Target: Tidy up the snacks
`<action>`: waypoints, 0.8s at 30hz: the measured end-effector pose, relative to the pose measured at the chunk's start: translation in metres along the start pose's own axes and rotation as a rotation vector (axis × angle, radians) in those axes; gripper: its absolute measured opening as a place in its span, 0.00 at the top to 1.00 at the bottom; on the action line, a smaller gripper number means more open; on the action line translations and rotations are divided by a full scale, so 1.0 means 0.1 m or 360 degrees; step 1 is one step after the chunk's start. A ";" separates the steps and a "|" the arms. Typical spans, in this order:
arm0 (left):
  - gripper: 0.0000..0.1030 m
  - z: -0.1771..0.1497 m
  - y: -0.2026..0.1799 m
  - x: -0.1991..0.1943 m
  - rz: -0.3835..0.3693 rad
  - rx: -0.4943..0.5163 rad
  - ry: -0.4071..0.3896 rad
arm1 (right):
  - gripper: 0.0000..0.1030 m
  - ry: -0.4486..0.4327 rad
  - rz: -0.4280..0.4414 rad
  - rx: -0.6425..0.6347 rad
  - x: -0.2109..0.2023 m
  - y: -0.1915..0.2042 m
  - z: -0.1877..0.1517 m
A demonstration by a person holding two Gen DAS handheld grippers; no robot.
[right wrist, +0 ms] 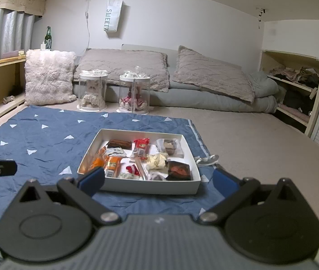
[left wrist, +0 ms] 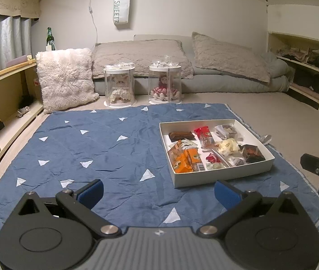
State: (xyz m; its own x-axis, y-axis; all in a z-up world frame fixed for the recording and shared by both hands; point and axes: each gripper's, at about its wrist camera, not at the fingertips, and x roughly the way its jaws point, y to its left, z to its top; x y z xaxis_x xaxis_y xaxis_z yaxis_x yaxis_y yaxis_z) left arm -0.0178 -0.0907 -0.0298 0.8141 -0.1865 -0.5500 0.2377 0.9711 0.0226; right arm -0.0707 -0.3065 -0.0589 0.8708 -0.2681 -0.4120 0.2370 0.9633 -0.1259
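Note:
A white cardboard box [left wrist: 224,175] [right wrist: 150,186] lies on a blue quilted mat [left wrist: 91,148] [right wrist: 35,139] and holds several wrapped snacks: orange packets [left wrist: 184,159] [right wrist: 112,164], a red-wrapped pack [left wrist: 204,135] [right wrist: 141,147], a brown bar [left wrist: 180,135] [right wrist: 119,144], a dark cake [left wrist: 252,154] [right wrist: 179,170] and a pale crumpled wrapper [left wrist: 228,146] [right wrist: 157,160]. My left gripper [left wrist: 158,192] is open over the mat, just short of the box's near left corner. My right gripper [right wrist: 158,180] is open, its blue fingers either side of the box's near wall. Neither holds anything.
A loose clear wrapper [left wrist: 266,138] [right wrist: 207,159] lies right of the box, off the mat's edge. Two clear doll cases [left wrist: 120,86] [left wrist: 165,84] and a fluffy pillow [left wrist: 66,78] stand beyond the mat, before a low mattress. Wooden shelves line both sides.

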 end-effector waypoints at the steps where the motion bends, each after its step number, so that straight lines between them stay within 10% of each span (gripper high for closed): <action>1: 0.00 0.00 0.00 0.00 0.0001 0.0000 0.0000 | 0.00 0.0000 -0.0001 0.0000 0.00 0.00 0.00; 24: 0.00 0.01 -0.02 0.02 -0.0002 -0.0013 -0.0002 | 0.00 -0.0003 0.0000 0.0007 0.02 0.00 0.00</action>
State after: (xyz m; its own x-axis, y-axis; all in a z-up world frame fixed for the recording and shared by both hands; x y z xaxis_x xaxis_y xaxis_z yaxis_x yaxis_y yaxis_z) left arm -0.0162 -0.0933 -0.0305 0.8143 -0.1877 -0.5492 0.2344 0.9720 0.0152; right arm -0.0695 -0.3073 -0.0595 0.8717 -0.2678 -0.4105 0.2388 0.9634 -0.1215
